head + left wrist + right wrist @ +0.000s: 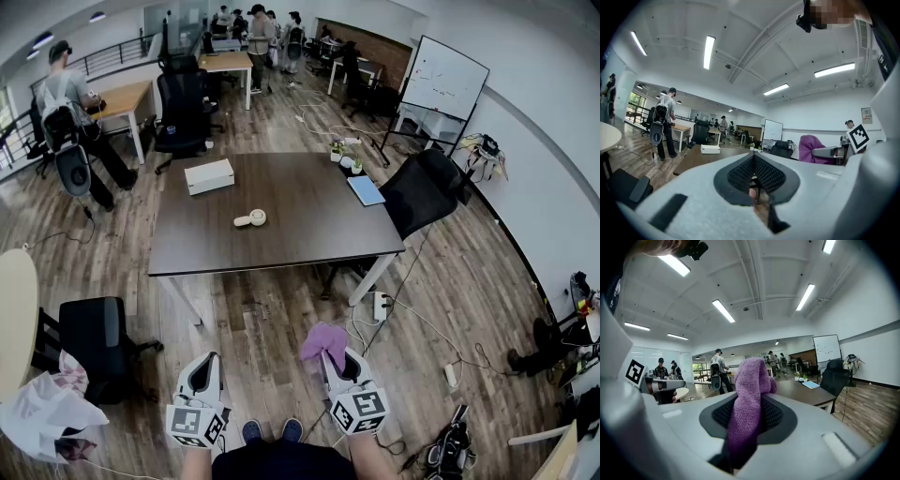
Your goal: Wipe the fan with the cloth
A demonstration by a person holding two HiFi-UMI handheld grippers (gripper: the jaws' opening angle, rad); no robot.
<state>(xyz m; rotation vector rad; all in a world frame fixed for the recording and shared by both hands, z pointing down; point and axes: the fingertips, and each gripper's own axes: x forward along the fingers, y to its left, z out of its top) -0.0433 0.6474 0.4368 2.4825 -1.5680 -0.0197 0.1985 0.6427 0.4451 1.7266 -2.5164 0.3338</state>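
Ahead, a dark brown table [281, 202] is standing on the wood floor, well apart from the person holding the two grippers at the near edge of the head view. A whiteboard [450, 80] is leaning at the far right; marks are showing on it, but they are too faint to read. A black office chair [427, 192] is sitting at the table's right side. A white box [209, 175] is lying on the table's far left part, with no print that can be made out.

The left gripper [204, 364] is pointing toward the table with its jaws pressed fully together and nothing between them. The right gripper [337, 366] is pinching the purple cloth [749, 380], its jaws parted only by the fabric, which is bunching up past the tips. Each gripper's cube is showing black-and-white square markers.

A blue notebook [366, 190] is lying near the table's right edge. The small cream fan [251, 218] is lying flat near the table's middle, far from both grippers.
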